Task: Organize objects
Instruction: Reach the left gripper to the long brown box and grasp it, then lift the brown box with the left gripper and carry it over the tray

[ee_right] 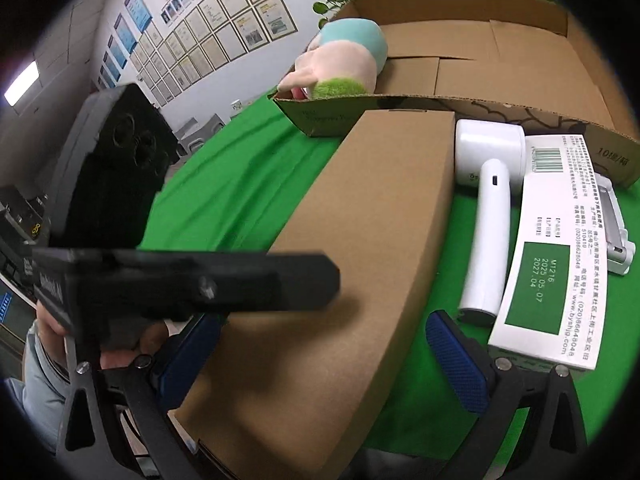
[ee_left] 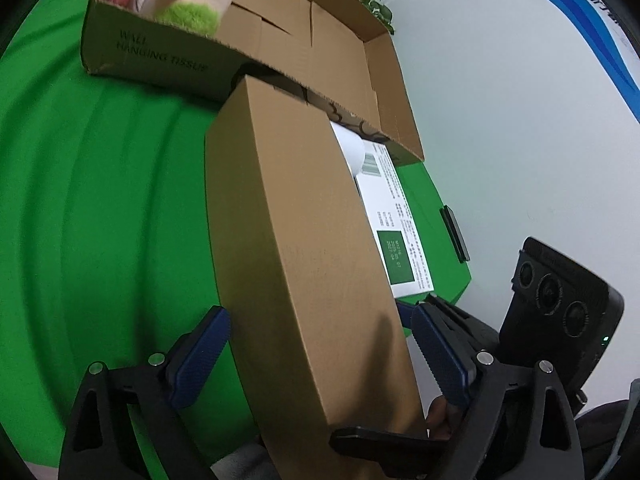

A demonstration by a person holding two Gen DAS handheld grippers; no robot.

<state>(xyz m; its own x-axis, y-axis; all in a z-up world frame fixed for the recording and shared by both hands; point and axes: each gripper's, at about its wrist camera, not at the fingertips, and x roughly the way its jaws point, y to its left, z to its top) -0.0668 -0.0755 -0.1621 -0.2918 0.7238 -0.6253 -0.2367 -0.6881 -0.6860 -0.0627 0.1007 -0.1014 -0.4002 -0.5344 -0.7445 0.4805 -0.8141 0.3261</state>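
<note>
A long brown cardboard box lies on the green cloth, its far end against a big open carton. My left gripper straddles the box's near end. Its blue pads stand close to both sides, with a thin gap showing at the right pad, so it is open. My right gripper straddles the same box a little nearer. It is open too, its right pad clearly apart from the box side. A plush toy in pink, teal and green sits in the carton's left corner.
Right of the brown box lie a white handheld device, a white and green printed carton and a small white stand. A black flat item lies at the cloth's right edge. A white wall and a plant stand behind.
</note>
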